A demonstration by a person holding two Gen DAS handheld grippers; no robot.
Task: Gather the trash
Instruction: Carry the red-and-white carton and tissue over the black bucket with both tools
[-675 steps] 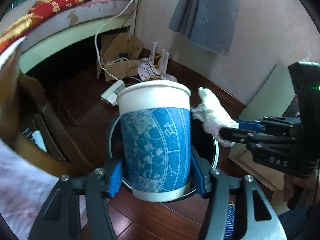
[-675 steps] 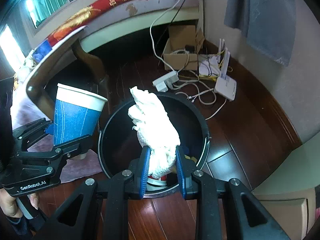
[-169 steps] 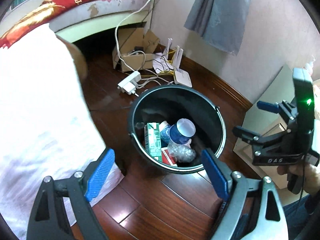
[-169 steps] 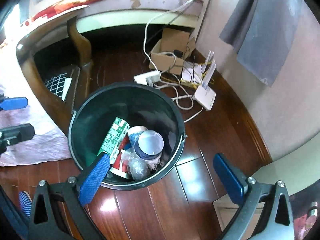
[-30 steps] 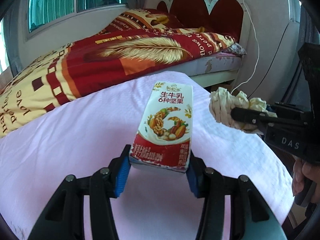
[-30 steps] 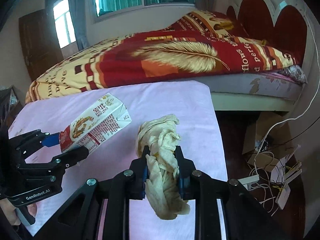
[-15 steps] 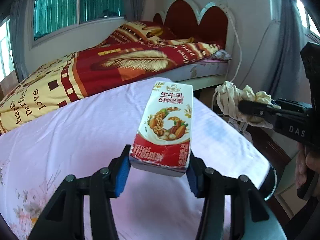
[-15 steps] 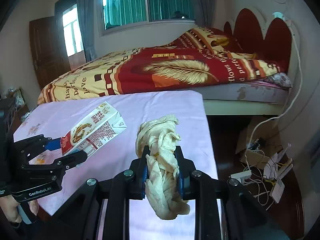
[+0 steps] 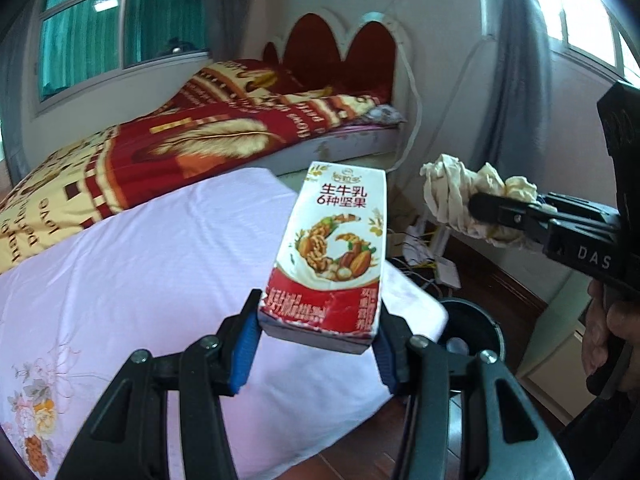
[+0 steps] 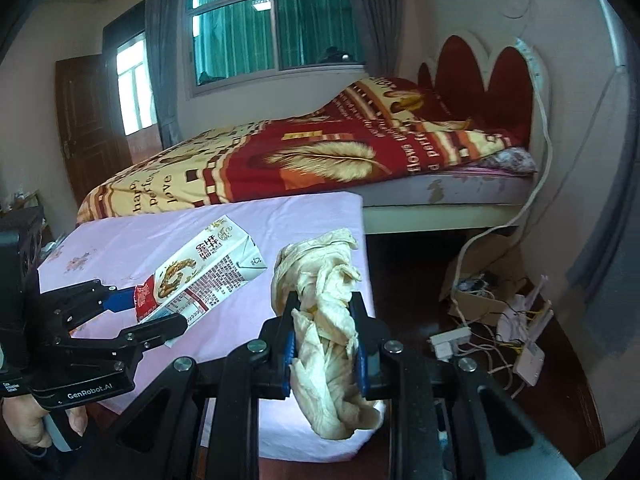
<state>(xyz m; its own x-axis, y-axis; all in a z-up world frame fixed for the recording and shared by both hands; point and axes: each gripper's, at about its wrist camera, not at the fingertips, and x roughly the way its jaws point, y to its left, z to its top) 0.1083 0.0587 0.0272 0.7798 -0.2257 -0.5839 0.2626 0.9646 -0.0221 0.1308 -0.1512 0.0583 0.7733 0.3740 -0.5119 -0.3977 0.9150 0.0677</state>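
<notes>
Above the pink-covered table (image 9: 140,264), left tongs (image 9: 316,344) pinch a milk carton (image 9: 332,248), right tongs (image 10: 324,344) a crumpled tissue (image 10: 320,300).

Both grippers now carry new trash: left gripper (image 9: 316,340) clamps milk carton (image 9: 332,248), right gripper (image 10: 324,340) clamps crumpled tissue (image 10: 324,312). Earlier cup and white wad gone into bin. Over last second both drifted from above table (image 9: 140,264) toward its far corner; bin (image 9: 480,324) rim now showing past it.
</notes>
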